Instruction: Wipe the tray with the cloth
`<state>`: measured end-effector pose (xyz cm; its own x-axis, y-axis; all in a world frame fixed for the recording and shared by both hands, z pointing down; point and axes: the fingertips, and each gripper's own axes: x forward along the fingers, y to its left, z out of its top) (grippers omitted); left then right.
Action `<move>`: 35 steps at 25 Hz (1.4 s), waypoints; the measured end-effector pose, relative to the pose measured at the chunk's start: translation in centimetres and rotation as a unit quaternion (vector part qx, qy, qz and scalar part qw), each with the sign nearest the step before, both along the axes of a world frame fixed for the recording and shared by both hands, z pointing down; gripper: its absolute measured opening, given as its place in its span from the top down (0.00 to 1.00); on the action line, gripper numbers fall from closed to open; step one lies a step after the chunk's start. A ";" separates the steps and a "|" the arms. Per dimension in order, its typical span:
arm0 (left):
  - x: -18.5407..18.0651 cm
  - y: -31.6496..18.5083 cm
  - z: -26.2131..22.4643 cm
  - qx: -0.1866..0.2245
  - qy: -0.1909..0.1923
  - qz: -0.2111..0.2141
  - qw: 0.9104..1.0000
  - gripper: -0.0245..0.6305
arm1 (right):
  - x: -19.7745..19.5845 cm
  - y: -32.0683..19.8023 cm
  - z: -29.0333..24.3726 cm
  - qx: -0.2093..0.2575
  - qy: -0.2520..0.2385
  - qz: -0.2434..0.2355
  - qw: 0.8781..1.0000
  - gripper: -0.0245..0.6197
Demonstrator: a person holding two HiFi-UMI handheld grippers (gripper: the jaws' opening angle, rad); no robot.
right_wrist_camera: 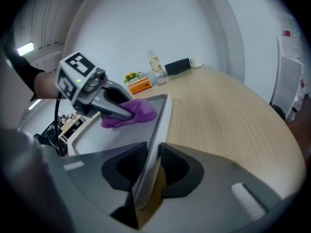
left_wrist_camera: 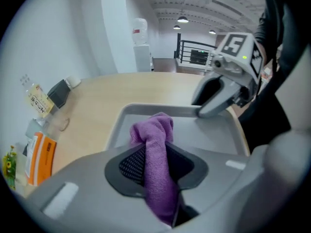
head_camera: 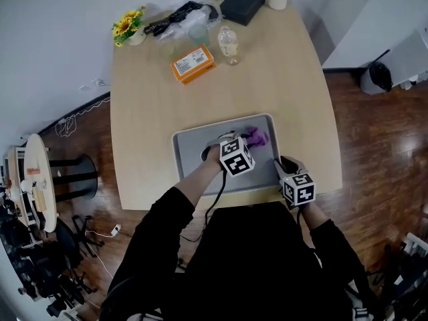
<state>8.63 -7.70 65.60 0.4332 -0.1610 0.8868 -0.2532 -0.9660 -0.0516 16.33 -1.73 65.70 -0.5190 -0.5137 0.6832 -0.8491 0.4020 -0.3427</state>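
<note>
Mid-wipe here: my left claw (left_wrist_camera: 154,154) was clamped tight on the purple cloth (left_wrist_camera: 153,127), bunched on the tray (left_wrist_camera: 214,135) floor near its far right corner. My right claw (right_wrist_camera: 148,165) pinched the tray's right rim to steady it. Next move, I'd guess, was dragging the cloth over the bare left side.

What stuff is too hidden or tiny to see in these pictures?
- Head view: the print on the orange box is too small to read.
- Head view: the person's arms cover the near side of the tray.
- Left gripper view: the cloth itself hides where it meets the tray.
- Right gripper view: the label on the bottle is blurred.
</note>
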 end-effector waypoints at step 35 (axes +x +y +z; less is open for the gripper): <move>5.7 14.4 -1.1 -0.099 0.044 0.043 0.993 0.84 | 0.9 -0.2 0.4 -0.001 0.040 -0.005 0.999 0.82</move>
